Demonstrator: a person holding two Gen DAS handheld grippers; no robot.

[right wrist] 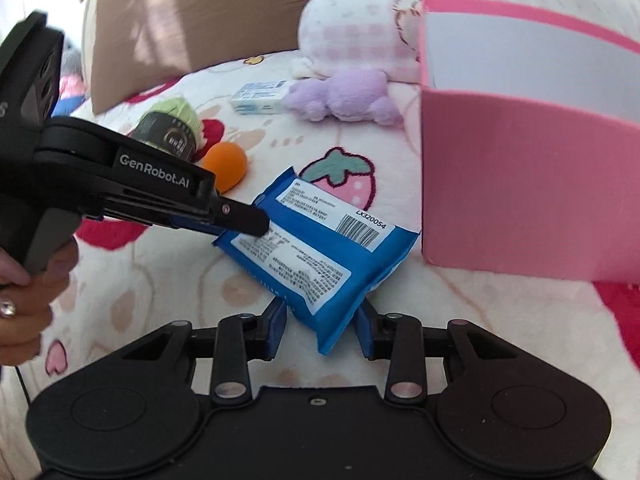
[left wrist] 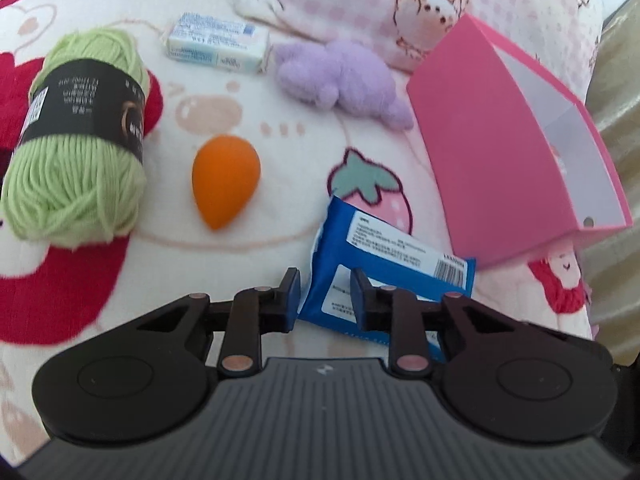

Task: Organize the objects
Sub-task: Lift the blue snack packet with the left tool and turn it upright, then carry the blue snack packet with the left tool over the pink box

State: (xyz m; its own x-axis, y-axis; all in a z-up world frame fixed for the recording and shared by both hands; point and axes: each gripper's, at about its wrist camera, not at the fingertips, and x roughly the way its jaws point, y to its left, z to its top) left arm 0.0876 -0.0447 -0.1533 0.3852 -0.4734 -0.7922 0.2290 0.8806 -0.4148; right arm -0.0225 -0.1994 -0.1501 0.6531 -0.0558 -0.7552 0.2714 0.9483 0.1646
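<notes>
A blue wipes packet (left wrist: pixel 384 248) (right wrist: pixel 320 240) with white labels lies on the strawberry-print blanket (left wrist: pixel 280 216), right beside the open pink box (left wrist: pixel 500 168) (right wrist: pixel 520 184). My left gripper (left wrist: pixel 325 292) is shut on the packet's near corner; in the right wrist view the left gripper (right wrist: pixel 260 230) comes in from the left and pinches the packet's left edge. My right gripper (right wrist: pixel 321 322) is shut on the packet's lower corner, with a blue pad pressed on each side. The box's white inside shows nothing in it.
On the blanket lie a green yarn ball (left wrist: pixel 76 140) (right wrist: pixel 176 128), an orange teardrop sponge (left wrist: pixel 226 182) (right wrist: pixel 228 164), a purple plush (left wrist: pixel 340 76) (right wrist: pixel 344 96) and a small white-blue pack (left wrist: pixel 218 42). A pink checked pillow (left wrist: pixel 380 0) and a brown cushion (right wrist: pixel 192 20) sit behind. A hand (right wrist: pixel 28 304) holds the left gripper.
</notes>
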